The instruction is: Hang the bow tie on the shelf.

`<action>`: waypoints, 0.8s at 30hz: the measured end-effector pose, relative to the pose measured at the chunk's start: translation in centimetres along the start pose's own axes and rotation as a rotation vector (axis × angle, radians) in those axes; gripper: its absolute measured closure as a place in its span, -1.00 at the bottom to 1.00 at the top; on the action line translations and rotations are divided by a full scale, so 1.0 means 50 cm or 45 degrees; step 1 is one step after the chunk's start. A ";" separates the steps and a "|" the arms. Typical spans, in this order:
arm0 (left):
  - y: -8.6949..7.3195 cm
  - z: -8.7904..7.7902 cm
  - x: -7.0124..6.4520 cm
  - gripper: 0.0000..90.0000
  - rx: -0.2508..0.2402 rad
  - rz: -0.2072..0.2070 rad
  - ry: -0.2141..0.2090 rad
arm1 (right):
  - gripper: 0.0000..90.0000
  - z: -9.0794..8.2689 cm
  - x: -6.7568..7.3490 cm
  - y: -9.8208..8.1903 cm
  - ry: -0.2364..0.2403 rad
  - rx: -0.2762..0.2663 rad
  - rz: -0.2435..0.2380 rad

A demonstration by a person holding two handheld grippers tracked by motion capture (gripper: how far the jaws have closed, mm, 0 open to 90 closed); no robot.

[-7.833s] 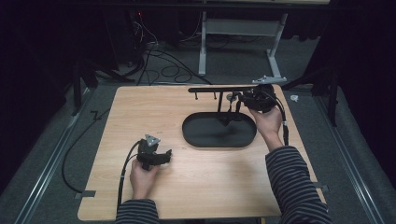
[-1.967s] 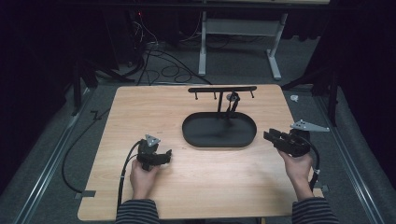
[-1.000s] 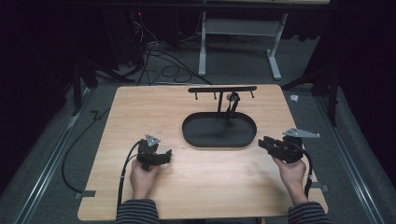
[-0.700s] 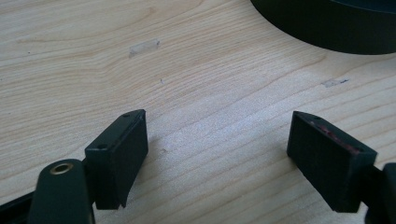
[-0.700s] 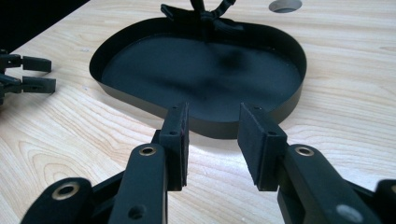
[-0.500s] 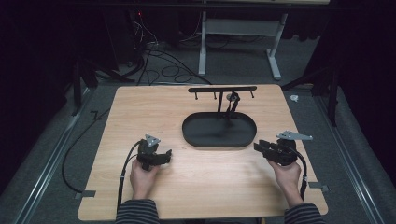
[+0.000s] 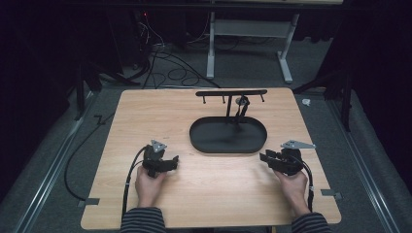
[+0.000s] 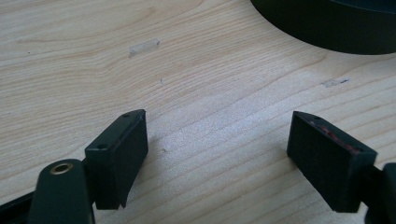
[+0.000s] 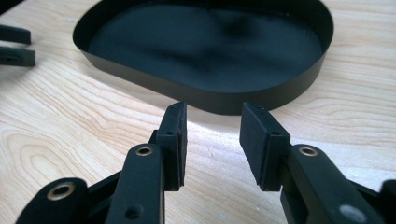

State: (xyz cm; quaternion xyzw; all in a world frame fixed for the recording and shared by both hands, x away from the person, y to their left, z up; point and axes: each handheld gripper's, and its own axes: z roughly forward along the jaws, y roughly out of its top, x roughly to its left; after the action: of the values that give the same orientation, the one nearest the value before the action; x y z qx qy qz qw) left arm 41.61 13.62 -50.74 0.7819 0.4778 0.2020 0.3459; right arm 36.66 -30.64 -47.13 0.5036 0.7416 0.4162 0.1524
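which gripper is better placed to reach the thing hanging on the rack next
Probably right. The right gripper sits nearer the rack's hanging item, its open jaws facing the tray. The left gripper is farther.

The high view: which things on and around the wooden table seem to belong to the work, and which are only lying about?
Probably part of the work:
- black oval tray with its T-shaped hook stand
- small dark item hanging on that stand
- left gripper and right gripper, both open and empty

Just lying about:
- cables on the floor
- small white object beside the table
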 end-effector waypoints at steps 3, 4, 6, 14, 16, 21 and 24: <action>0.000 0.000 0.000 -0.54 0.000 0.000 0.000 | 0.41 0.009 0.003 -0.006 -0.001 0.016 0.001; 0.000 0.000 0.000 -0.54 0.000 0.000 0.000 | 0.41 0.012 0.003 -0.008 -0.002 0.021 0.004; 0.000 0.000 0.000 -0.54 0.000 0.000 0.000 | 0.40 0.017 0.004 -0.011 -0.004 0.027 -0.006; 0.000 0.000 0.000 -0.54 0.000 0.000 0.000 | 0.34 0.044 0.019 -0.026 -0.071 0.085 -0.100; 0.000 0.000 0.000 -0.54 0.000 0.000 0.000 | 0.31 0.049 0.023 -0.031 -0.083 0.103 -0.115; 0.000 0.000 0.000 -0.54 0.000 0.000 0.000 | 0.27 0.057 0.027 -0.040 -0.115 0.092 -0.156; 0.000 0.000 0.000 -0.54 0.000 0.000 0.000 | 0.19 0.061 0.035 -0.040 -0.149 0.101 -0.205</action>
State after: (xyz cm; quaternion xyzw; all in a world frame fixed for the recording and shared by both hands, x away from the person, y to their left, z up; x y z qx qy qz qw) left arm 41.61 13.62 -50.74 0.7819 0.4777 0.2019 0.3459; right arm 36.61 -28.01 -50.17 0.4716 0.7853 0.3427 0.2084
